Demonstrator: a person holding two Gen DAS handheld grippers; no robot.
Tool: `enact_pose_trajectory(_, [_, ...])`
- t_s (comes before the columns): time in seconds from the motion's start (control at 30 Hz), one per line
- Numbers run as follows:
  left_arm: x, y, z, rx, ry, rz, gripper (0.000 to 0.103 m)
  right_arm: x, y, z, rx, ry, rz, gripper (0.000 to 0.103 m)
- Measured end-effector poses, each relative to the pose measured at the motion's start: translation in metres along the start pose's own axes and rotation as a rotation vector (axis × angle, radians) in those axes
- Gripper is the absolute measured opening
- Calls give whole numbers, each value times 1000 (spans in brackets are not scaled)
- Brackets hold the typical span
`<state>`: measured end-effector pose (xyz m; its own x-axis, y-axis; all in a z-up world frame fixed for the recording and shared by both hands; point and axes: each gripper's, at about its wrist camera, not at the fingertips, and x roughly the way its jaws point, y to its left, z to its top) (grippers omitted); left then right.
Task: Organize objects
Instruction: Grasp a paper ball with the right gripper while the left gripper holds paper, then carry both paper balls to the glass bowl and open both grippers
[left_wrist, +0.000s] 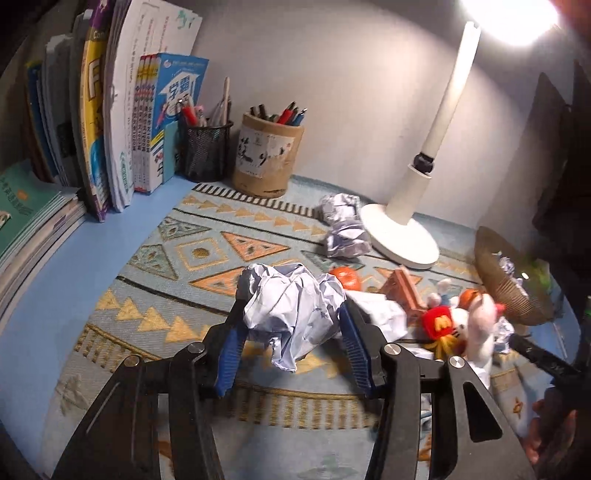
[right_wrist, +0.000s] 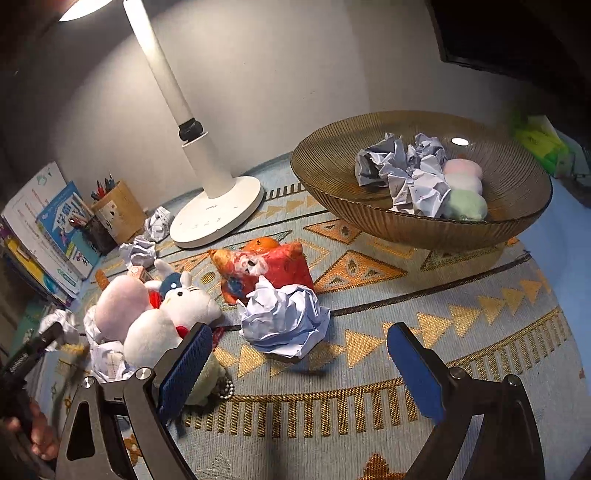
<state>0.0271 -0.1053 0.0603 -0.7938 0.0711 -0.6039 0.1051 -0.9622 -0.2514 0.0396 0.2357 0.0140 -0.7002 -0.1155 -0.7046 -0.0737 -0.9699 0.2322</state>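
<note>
The left gripper (left_wrist: 291, 314) is clamped on a crumpled ball of pale blue paper (left_wrist: 290, 301), its blue pads pressed into the ball's two sides. The ball is a rough lump with no clear long axis; a loose flap hangs from its underside toward the patterned mat (left_wrist: 192, 254). It sits in front of the white desk lamp (left_wrist: 402, 232), on the near side of the lamp's round base.

The right gripper (right_wrist: 299, 363) stands with its fingers spread wide and nothing between the pads. Ahead of it, in front of the lamp base (right_wrist: 218, 218), lies a second crumpled paper ball (right_wrist: 286, 321), wider than tall, its broad side lying across the view.

Just behind that ball, toward the lamp, sit a crinkled red bag (right_wrist: 269, 271) and an orange (right_wrist: 263, 243). Left of the ball is a heap of plush toys (right_wrist: 166, 310) with more paper wads beneath, touching the right gripper's left finger. Two further paper wads (left_wrist: 343, 229) lie against the left edge of the lamp base.

Right of the lamp stands a ribbed amber glass bowl (right_wrist: 332, 162) holding crumpled paper (right_wrist: 406, 177) and soft pastel balls (right_wrist: 463, 192). Left of the lamp, along the wall, are a brown pen pot (left_wrist: 267, 155), a black mesh pen cup (left_wrist: 205, 151) and a row of upright books (left_wrist: 122, 110). A hand (right_wrist: 40, 439) shows at the lower left of the right wrist view.
</note>
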Motion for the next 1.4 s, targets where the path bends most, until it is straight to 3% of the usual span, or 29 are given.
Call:
enact_pose_trajectory(0.13, [2, -32, -7, 40, -48, -55, 47, 13, 11, 4, -35, 29, -23, 94])
enact_pose_trajectory(0.23, [9, -40, -21, 42, -26, -154, 47, 18, 14, 4, -60, 41, -47, 77])
enact_pose_trajectory(0.33, [9, -49, -28, 88, -3, -221, 47, 23, 13, 5, -54, 50, -63, 74])
enact_pose_trajectory(0.43, [9, -60, -31, 145, -11, -199, 47, 25, 13, 7, -50, 49, -65, 71])
enact_pose_trajectory(0.5, [13, -64, -32, 162, -4, -175, 47, 25, 15, 6, -65, 49, -52, 56])
enact_pose_trajectory(0.57, [13, -63, -33, 165, -8, -156, 47, 24, 23, 3, -103, 43, -56, 48])
enact_pose_trajectory(0.8, [15, -60, -34, 168, -5, -121, 47, 5, 55, -12, -270, -71, -208, 45])
enact_pose_trajectory(0.93, [8, -60, -36, 173, -30, -110, 47, -11, 41, -10, -210, -97, -183, 42])
enact_pose_trajectory(1.1, [-3, -63, -45, 168, -22, -137, 47, -39, 0, -24, -26, -69, -48, 42])
enact_pose_trajectory(1.27, [-25, -75, -56, 162, -35, -174, 47, -62, -13, -34, -3, -68, 8, 42])
enact_pose_trajectory(1.4, [-43, -107, -46, 219, -60, -204, 47, -80, -20, -27, -4, -98, 24, 43])
